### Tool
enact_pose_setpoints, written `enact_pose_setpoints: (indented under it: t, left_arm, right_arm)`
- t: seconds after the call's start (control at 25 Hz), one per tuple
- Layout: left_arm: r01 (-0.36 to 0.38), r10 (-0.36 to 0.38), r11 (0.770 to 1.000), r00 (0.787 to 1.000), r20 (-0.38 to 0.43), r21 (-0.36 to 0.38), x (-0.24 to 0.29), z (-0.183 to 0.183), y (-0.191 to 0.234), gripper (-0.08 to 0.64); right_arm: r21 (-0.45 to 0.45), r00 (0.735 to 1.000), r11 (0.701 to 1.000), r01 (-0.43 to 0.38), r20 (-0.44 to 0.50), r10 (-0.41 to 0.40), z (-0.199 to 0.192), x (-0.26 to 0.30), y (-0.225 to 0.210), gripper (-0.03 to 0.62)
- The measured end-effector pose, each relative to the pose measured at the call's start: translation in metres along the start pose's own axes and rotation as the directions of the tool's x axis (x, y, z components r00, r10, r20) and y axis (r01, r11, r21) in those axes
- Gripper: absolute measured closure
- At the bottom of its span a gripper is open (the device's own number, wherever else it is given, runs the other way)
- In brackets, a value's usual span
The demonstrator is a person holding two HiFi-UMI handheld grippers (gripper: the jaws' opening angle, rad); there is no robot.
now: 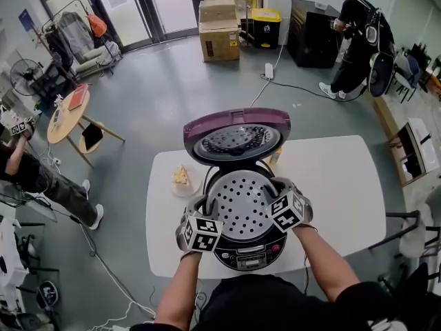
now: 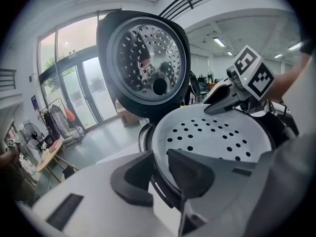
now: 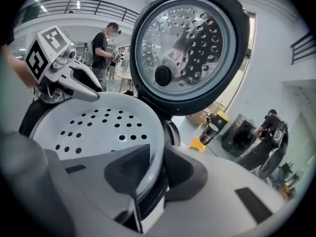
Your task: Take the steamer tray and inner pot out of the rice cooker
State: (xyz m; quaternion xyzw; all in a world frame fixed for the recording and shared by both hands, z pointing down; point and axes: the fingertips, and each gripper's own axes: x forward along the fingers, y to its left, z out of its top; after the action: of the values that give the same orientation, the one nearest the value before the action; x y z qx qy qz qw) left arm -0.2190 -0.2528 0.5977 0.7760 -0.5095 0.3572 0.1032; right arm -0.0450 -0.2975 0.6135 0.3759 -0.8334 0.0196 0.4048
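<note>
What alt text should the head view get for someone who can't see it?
Seen from above, a person's left gripper and right gripper grip opposite edges of the perforated steamer tray sitting in an open rice cooker on a white table. Its lid stands raised at the far side.

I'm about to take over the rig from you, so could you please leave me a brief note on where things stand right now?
Left claw: closed on the left rim of the steamer tray.
Right claw: closed on the tray's right rim.
Things: the tray sits in the rice cooker on the table, lid up. The inner pot is hidden beneath the tray.
Done: lid open, tray gripped on both sides.
Left: lift the tray out and set it down, then take out the pot.
</note>
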Motion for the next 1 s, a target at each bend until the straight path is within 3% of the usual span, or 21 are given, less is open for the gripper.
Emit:
enact_pose_setpoints:
  t: [0.4, 1.0]
  left_arm:
    - [-0.017, 0.017, 0.999, 1.000, 0.007, 0.035, -0.002, 0.003, 0.001, 0.465]
    - [-0.078, 0.071, 0.994, 0.993, 0.095, 0.073, -0.030, 0.038, 0.011, 0.479]
  right_arm:
    - [-0.028, 0.999, 0.999, 0.039, 0.028, -0.038, 0.005, -0.004, -0.003, 0.502]
    - [-0.035, 0.981, 0.991, 0.131, 0.151, -0.124, 0.040, -0.042, -0.017, 0.517]
